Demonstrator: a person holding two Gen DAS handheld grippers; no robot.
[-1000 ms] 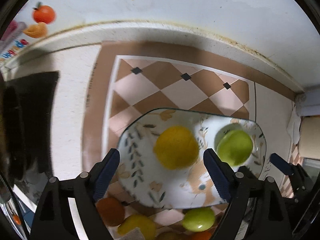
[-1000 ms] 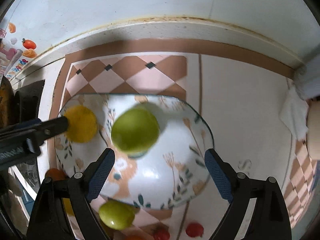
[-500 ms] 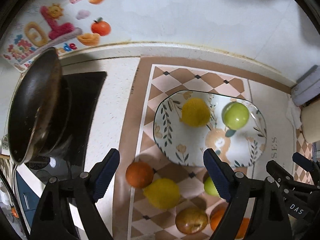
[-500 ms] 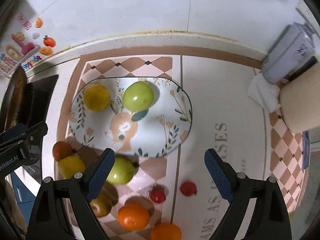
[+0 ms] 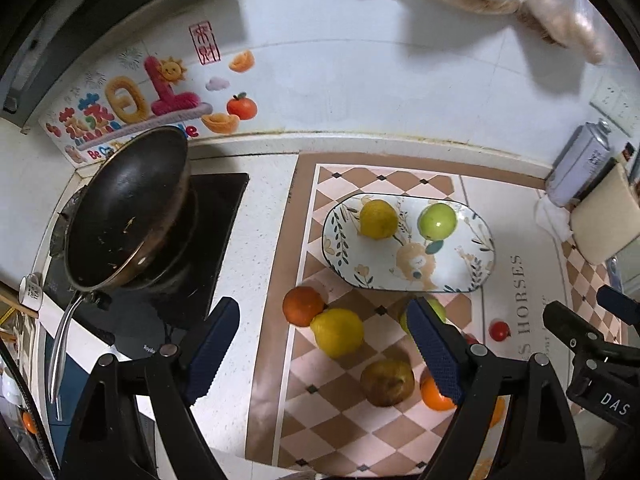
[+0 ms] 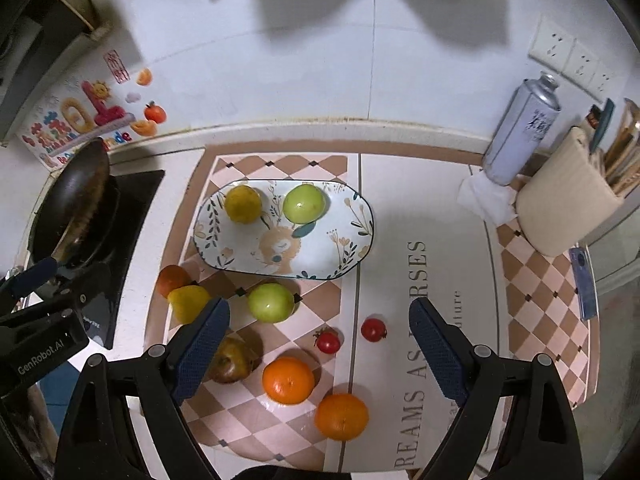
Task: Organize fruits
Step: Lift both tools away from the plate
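An oval patterned plate (image 5: pixel 472 276) (image 6: pixel 352 252) lies on a checkered mat, holding a yellow lemon (image 5: pixel 378 218) (image 6: pixel 243 204) and a green apple (image 5: pixel 437 221) (image 6: pixel 304 203). In front of it lie an orange (image 5: pixel 303 306), a lemon (image 5: pixel 337 332) (image 6: pixel 187 303), a green apple (image 6: pixel 271 302), a brownish pear (image 5: pixel 387 383) (image 6: pixel 232 362), two oranges (image 6: pixel 288 380) (image 6: pixel 341 416) and two cherry tomatoes (image 6: pixel 329 342) (image 6: pixel 373 329). My left gripper (image 5: pixel 320 348) is open and high above the loose fruit. My right gripper (image 6: pixel 320 346) is open too, with nothing between its fingers.
A dark wok (image 5: pixel 128 208) sits on a black cooktop (image 5: pixel 216 224) at the left. At the right stand a spray can (image 6: pixel 520 128), a crumpled tissue (image 6: pixel 486 200) and a beige utensil holder (image 6: pixel 568 196). A tiled wall with stickers (image 5: pixel 136 108) backs the counter.
Both grippers have risen and drawn back from just over the plate. The lemon and the green apple stay on the plate, and the loose fruit, wok and spray can have come into view.
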